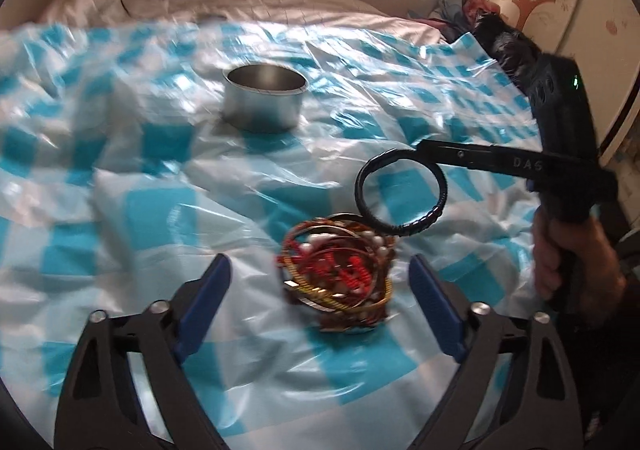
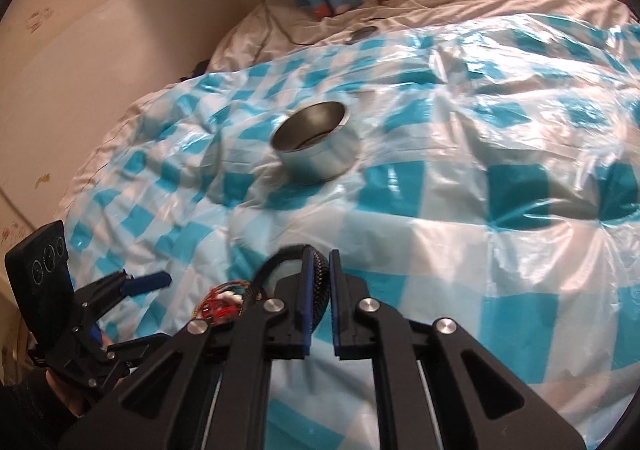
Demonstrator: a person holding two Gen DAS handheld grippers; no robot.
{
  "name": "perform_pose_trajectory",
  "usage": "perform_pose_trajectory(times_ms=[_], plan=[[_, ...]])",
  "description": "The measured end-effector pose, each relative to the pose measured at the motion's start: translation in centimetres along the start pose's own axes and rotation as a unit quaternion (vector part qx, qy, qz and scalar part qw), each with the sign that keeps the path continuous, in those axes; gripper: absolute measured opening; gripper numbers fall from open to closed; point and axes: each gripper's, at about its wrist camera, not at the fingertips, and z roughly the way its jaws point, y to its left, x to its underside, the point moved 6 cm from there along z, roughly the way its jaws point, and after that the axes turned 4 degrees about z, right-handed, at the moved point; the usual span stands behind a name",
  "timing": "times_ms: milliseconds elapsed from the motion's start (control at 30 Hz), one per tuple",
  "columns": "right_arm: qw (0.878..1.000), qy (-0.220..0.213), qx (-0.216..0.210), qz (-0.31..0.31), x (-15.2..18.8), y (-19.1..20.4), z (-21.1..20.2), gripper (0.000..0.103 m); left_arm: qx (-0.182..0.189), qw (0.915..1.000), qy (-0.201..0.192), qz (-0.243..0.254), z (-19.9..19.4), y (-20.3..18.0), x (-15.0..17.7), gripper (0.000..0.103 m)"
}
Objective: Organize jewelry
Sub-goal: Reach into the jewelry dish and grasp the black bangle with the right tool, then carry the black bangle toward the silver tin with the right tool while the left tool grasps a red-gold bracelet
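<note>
We hold a black braided bangle (image 1: 401,191) pinched between the narrow jaws of our right gripper (image 2: 319,282), lifted clear of the checked plastic sheet (image 1: 120,186). Taking the round metal tin (image 1: 265,97) as our landmark: the bangle hangs nearer to us than the tin and off to its right, well apart from it. The tangled pile of jewelry (image 1: 338,270), gold hoops, red cord and white beads, lies nearer still, directly on our side of the tin. Our left gripper (image 1: 322,300) stands wide, its blue pads on either side of that pile and not pressing on it.

The step in hand, as we judge it, is carrying the bangle across to the tin and dropping it in. To do it well, we should keep the pinch firm, since only one short stretch of the rim is held and the ring hangs free and can swing. We should bring it over the tin's open mouth, lower until the ring's bottom edge is inside the wall, and only then part the jaws. The tin sits on soft, crinkled bedding, so we must not knock its rim. Meanwhile the left gripper should wait before it closes, so that it takes one piece rather than dragging the whole tangle.
</note>
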Motion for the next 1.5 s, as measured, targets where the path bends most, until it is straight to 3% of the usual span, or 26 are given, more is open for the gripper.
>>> perform_pose_trajectory(times_ms=[200,433,567,633,767,967,1100,1300,1400,1433,1467,1500], plan=[[1.0,0.006,0.011,0.015,0.0,-1.0,0.4,0.005,0.086,0.9945,0.024,-0.053,1.7,-0.1,0.2,0.072],[0.999,0.035,0.027,0.015,0.9,-1.3,1.4,0.006,0.08,0.9924,0.036,-0.087,2.5,1.1,0.4,0.068],[0.997,0.057,0.045,0.018,1.6,-1.8,2.4,0.006,0.1,0.9869,0.039,-0.12,2.9,1.7,0.2,0.068],[0.996,0.068,0.056,0.017,2.0,-2.0,3.0,0.006,0.103,0.9866,0.041,-0.119,3.2,1.5,0.1,0.06],[0.996,0.075,0.055,0.014,2.3,-1.8,3.3,0.025,0.084,0.9889,0.052,-0.112,3.5,1.9,0.4,0.032],[0.995,0.081,0.053,0.011,2.5,-1.5,3.6,0.031,0.049,0.994,0.052,-0.083,2.9,2.1,0.5,0.009],[0.995,0.082,0.05,0.013,2.5,-1.6,3.6,0.032,0.031,0.9969,0.035,-0.063,1.7,2.3,0.1,0.003],[0.995,0.088,0.041,0.019,2.7,-1.5,3.7,0.036,0.105,0.9884,0.006,-0.11,0.2,3.3,-0.6,0.003],[0.994,0.095,0.047,0.01,3.0,-1.5,4.1,0.035,0.114,0.9847,-0.004,-0.132,-0.1,4.3,-0.8,0.003],[0.994,0.096,0.055,0.006,3.0,-1.5,4.1,0.029,0.108,0.9855,-0.006,-0.131,-0.2,4.5,-0.9,0.003],[0.994,0.097,0.057,0.006,3.1,-1.6,4.1,0.01,0.106,0.9856,-0.008,-0.131,-0.4,4.5,-1.0,0.003],[0.994,0.096,0.045,0.013,3.1,-1.6,4.0,0.009,0.111,0.985,-0.012,-0.132,-0.6,4.5,-1.2,0.003]])
